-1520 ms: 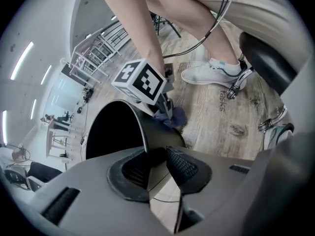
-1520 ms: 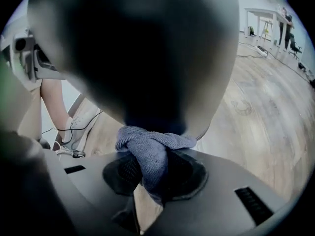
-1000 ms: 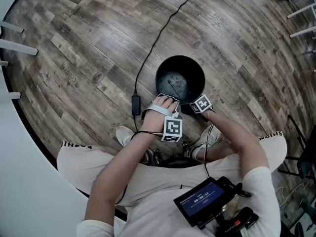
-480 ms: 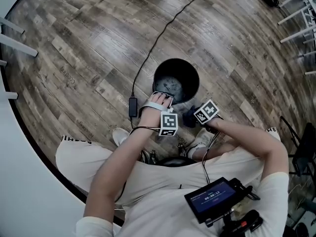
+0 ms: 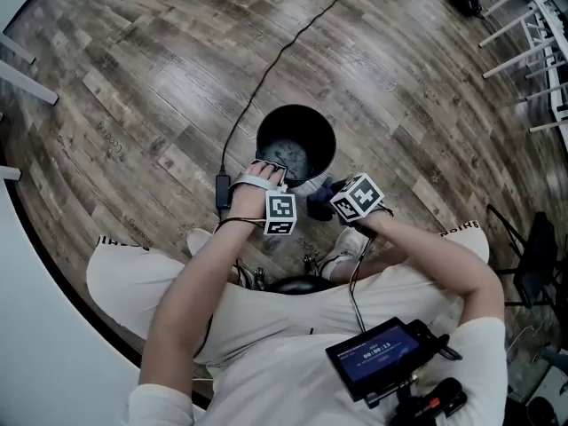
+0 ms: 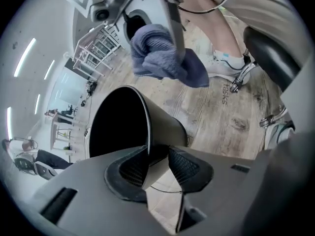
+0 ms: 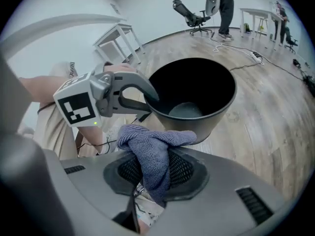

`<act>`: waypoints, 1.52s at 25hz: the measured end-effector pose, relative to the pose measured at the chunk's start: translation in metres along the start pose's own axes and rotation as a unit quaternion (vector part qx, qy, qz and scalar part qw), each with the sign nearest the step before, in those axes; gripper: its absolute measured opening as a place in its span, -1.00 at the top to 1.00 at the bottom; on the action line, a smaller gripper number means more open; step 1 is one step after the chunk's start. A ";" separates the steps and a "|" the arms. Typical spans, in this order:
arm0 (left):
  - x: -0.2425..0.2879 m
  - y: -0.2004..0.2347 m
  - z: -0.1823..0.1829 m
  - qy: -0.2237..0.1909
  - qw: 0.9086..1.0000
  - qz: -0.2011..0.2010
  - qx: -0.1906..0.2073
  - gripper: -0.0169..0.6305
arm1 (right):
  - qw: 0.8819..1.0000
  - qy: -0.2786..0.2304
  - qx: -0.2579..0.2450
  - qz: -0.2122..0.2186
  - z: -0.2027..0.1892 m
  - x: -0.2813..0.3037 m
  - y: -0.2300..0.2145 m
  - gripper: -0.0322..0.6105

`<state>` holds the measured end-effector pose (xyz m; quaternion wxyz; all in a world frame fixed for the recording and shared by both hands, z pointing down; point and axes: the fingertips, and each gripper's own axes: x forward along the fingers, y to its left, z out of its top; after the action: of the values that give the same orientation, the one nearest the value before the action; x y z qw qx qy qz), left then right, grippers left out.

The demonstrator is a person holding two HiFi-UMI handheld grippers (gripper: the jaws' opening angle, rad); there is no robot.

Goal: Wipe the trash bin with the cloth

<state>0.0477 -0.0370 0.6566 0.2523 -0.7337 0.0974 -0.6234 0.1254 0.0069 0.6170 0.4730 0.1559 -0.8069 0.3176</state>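
Trash bin (image 5: 312, 118) wall stands between the pads of the left gripper (image 6: 156, 167), whose jaws are closing on the near rim without clamping it yet. The right gripper (image 7: 152, 170) is clamped on the blue cloth (image 7: 153, 146), bunched just beside the bin's near side. A second ago that gripper sat against the bin's rim; now it is drawn back. From above, the person's left hand (image 5: 256, 189) hides the left jaws, and the cloth's tail disappears between the right pads.
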 end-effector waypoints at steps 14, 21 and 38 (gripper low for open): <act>-0.003 -0.003 0.012 -0.006 0.999 0.005 0.045 0.58 | 0.997 0.015 -0.062 -0.045 0.007 0.038 -0.059 0.60; -0.003 0.000 0.015 -0.010 0.999 0.006 0.045 0.59 | 0.998 0.001 -0.061 -0.034 -0.014 0.094 -0.094 0.60; 0.000 0.003 0.021 -0.022 0.999 -0.004 0.043 0.59 | 0.995 -0.014 -0.048 -0.083 -0.048 0.187 -0.148 0.59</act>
<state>0.0689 -0.0342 0.6533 0.2833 -0.7360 0.0622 -0.6117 0.1451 -0.0628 0.8489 0.4936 0.2038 -0.8119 0.2357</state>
